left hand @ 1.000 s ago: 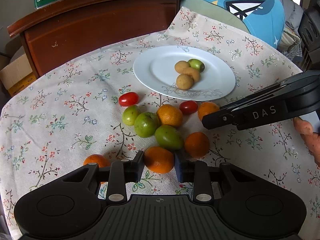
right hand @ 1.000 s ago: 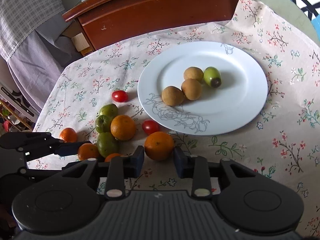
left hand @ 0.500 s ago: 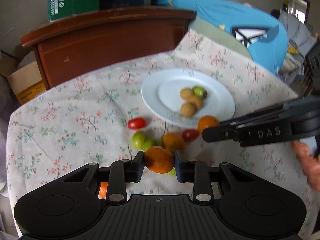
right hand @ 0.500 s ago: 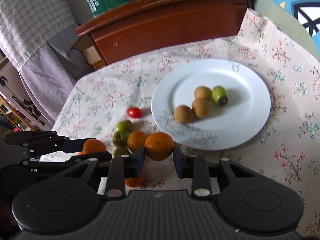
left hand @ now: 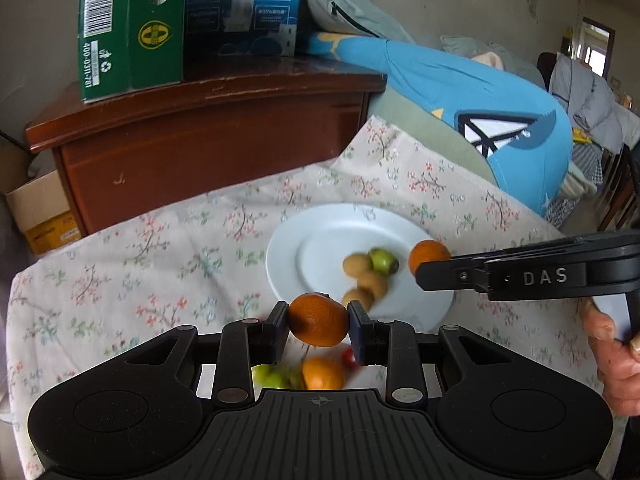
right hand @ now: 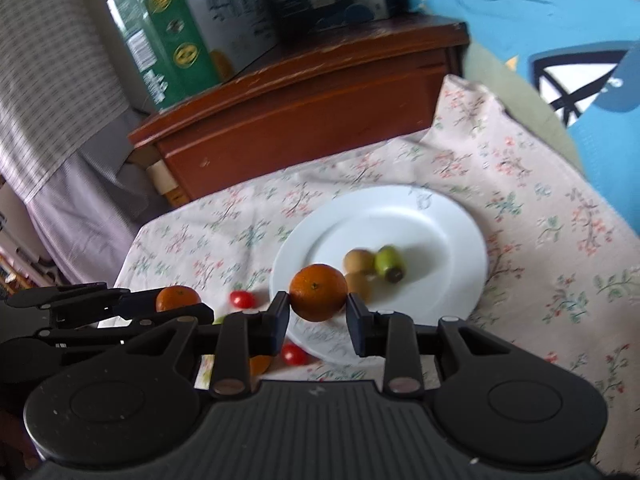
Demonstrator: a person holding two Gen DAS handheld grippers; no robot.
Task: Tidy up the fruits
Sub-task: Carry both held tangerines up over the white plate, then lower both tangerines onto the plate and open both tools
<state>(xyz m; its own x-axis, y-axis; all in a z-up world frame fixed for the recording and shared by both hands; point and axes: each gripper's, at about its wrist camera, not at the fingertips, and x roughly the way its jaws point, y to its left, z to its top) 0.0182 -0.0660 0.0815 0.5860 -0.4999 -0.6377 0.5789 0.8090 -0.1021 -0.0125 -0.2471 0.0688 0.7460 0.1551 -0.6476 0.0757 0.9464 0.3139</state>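
My left gripper [left hand: 319,322] is shut on an orange [left hand: 318,319], held in the air over the near rim of the white plate [left hand: 320,248]. My right gripper [right hand: 318,312] is shut on a second orange [right hand: 318,298], also lifted above the plate [right hand: 440,232]. In the left wrist view the right gripper [left hand: 420,270] comes in from the right with its orange [left hand: 429,254] showing at its tip. In the right wrist view the left gripper [right hand: 176,304] sits at the left with its orange [right hand: 177,297]. Several brown kiwis [left hand: 366,280] and a green fruit [left hand: 382,260] lie on the plate.
On the flowered tablecloth [left hand: 160,264] below the grippers lie an orange [left hand: 322,372], green fruits [left hand: 276,378] and cherry tomatoes [right hand: 242,300]. A brown wooden cabinet [left hand: 208,136] with cartons [left hand: 132,24] stands behind the table. A blue cushion [left hand: 480,96] lies at the right. A hand [left hand: 612,356] holds the right gripper.
Both grippers have risen off the table, each carrying its orange, and now hang over the plate. The loose fruits on the cloth have dropped lower in both views.
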